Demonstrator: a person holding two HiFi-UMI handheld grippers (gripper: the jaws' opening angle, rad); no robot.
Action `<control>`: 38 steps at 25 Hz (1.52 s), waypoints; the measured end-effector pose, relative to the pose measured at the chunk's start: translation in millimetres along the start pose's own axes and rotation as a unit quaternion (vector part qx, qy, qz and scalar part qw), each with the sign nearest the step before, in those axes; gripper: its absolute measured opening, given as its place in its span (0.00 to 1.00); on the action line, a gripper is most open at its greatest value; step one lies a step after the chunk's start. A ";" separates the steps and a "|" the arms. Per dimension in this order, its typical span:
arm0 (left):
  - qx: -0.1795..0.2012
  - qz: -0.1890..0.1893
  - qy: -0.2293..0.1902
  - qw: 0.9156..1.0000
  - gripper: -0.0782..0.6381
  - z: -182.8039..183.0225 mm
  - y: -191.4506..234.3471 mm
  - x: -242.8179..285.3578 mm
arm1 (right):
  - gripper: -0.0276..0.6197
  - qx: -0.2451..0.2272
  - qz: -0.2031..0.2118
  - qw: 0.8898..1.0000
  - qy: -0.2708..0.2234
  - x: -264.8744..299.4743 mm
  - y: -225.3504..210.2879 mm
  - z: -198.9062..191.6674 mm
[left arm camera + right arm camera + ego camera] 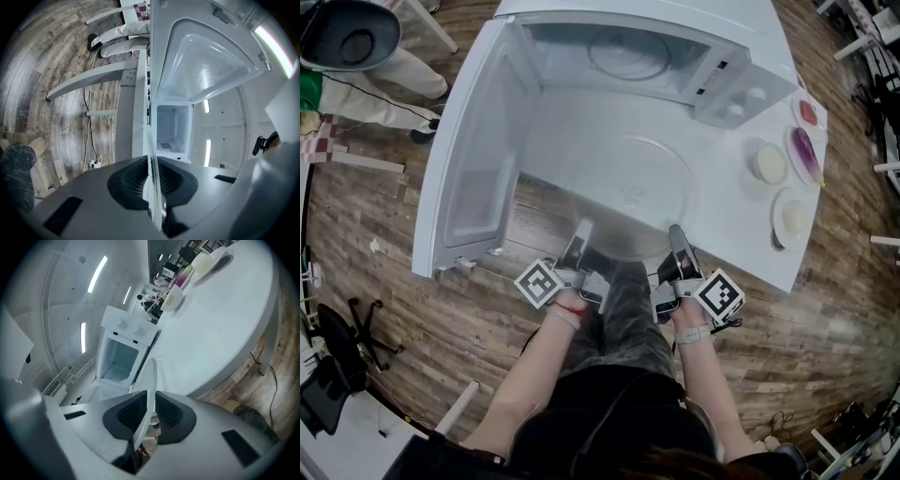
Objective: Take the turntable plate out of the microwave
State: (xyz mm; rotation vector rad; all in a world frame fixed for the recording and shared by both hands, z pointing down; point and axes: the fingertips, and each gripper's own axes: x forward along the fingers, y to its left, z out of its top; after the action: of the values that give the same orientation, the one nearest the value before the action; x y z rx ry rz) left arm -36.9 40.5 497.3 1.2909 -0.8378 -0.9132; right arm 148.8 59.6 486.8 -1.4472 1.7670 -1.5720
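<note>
Plate out of microwave, frame centre; edge clamped by left tongs and right tongs; set-down judged pending.

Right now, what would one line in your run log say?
stage: turntable plate outside microwave | left hand-held gripper: grips plate | right hand-held gripper: grips plate | door: open

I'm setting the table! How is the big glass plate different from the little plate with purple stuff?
The glass plate is see-through and empty; the little plate holds purple food. The glass plate is much bigger. The left hand-held gripper and right hand-held gripper hold it by its near edge; the little plate sits on the table. Both are round.
</note>
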 end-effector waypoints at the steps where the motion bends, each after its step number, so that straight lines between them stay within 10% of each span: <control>1: -0.002 0.001 -0.001 1.000 0.15 0.3 0.2 0.5 | 0.14 0.000 -0.002 1.000 0.001 0.6 0.1 -0.4; 28: -0.015 -0.002 -0.014 1.000 0.16 0.5 1.7 14.2 | 0.23 -0.004 -0.035 0.999 0.002 -16.0 4.1 -6.1; 38: 0.010 0.001 -0.010 1.000 0.15 -0.3 2.1 14.1 | 0.24 0.059 -0.015 0.996 0.062 -10.3 12.6 -54.1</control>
State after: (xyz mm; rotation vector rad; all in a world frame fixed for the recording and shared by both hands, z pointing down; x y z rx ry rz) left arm -30.6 27.9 499.4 1.2996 -0.8648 -0.9192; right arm 104.1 94.1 488.9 -1.3529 1.6936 -1.7860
